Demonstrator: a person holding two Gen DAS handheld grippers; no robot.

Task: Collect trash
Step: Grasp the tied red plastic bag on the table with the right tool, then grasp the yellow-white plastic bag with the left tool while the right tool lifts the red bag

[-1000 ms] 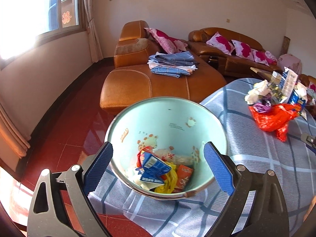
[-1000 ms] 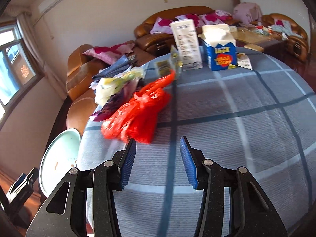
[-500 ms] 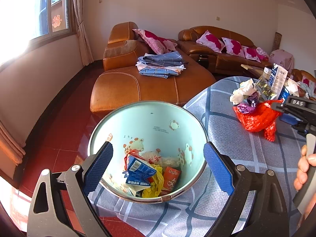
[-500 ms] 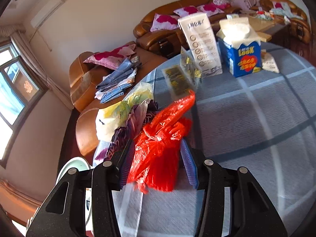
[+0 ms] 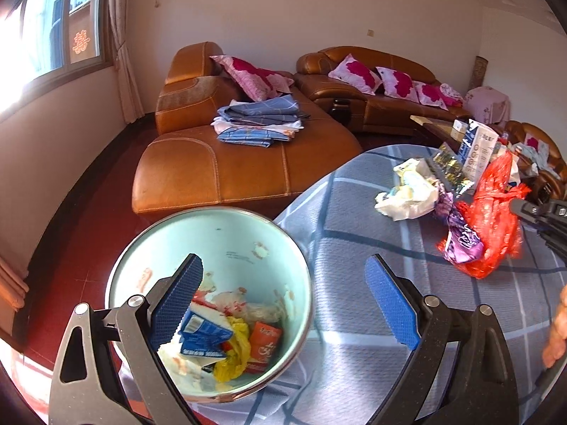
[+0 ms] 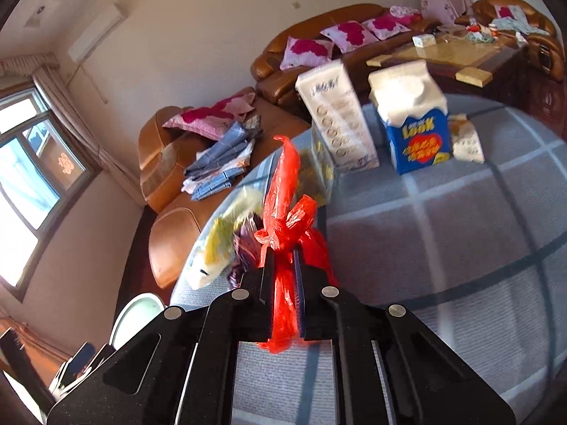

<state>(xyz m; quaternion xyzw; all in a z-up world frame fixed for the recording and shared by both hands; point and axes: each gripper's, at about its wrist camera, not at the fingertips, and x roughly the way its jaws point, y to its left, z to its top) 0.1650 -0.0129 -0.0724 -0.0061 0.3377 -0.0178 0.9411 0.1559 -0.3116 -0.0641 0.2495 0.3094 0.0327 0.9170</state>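
Your left claw point(image 5: 283, 304) stands wide with nothing between its blue pads, hanging over the near edge of the surface point(image 5: 354, 212). Its left finger point(image 5: 177, 297) overlaps the pale green trash bin point(image 5: 149, 265), which sits just past the surface's edge, lower down over the red floor. Inside the bin lie a blue and white carton point(image 5: 203, 333), a yellow wrapper point(image 5: 235, 354), an orange packet point(image 5: 264, 345) and some crumpled white scraps.

Further right on the checked cloth, well apart from your left claw, is the remaining litter: a crumpled white and yellow bag point(image 5: 411, 191), a purple wrapper point(image 5: 460, 241) beside it, and the red plastic bag point(image 5: 496, 219). Your right claw point(image 6: 281, 283) is clamped shut on that red plastic bag, the plastic bunched between the pads and spilling out above and below them. The purple wrapper touches the bag's left side, and the white and yellow bag lies just beyond it, so both crowd the way toward the bin.

Behind the red bag stand a tall white box point(image 6: 336, 124) and, to its right, a blue tissue pack point(image 6: 414, 124), with a small white packet point(image 6: 467, 141) beside that. Past the surface you see the brown leather sofa point(image 5: 230, 170) with folded blue cloths point(image 5: 258, 124) on it.
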